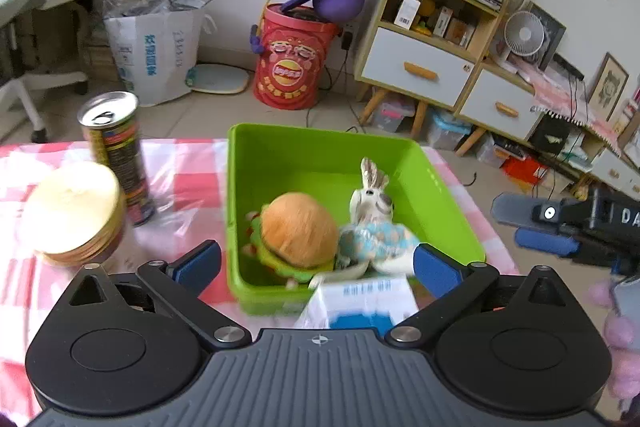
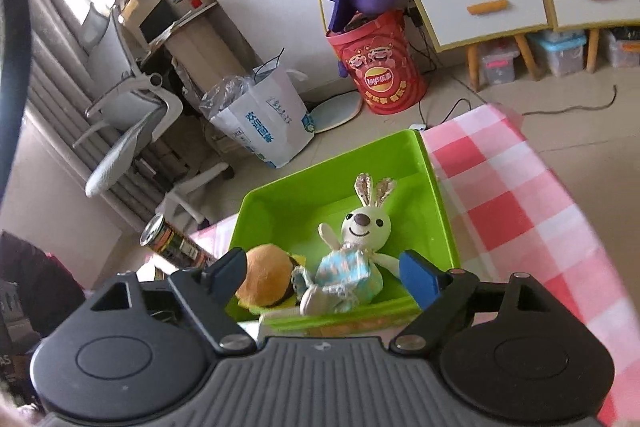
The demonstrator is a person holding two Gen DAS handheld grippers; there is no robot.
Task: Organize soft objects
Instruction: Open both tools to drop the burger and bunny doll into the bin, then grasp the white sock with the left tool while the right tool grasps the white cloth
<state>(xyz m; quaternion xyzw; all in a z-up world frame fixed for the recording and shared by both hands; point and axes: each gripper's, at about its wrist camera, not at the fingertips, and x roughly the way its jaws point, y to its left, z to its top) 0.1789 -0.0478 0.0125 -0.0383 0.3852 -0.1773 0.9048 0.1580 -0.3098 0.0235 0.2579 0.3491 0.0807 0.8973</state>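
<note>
The plush burger (image 1: 298, 229) and bunny doll (image 2: 352, 259) already lie inside the green bin (image 1: 448, 195); both grippers, left (image 1: 316, 265) and right (image 2: 320, 273), hover near it, fingers wide and empty; sorting looks nearly finished.

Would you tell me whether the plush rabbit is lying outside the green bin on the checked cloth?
No, the plush rabbit lies inside the green bin, beside the plush burger.

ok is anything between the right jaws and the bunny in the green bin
Nothing visible covers the bunny: it lies open in the green bin beside the plush burger. Only the bin's near wall sits between it and the open right gripper.
</note>
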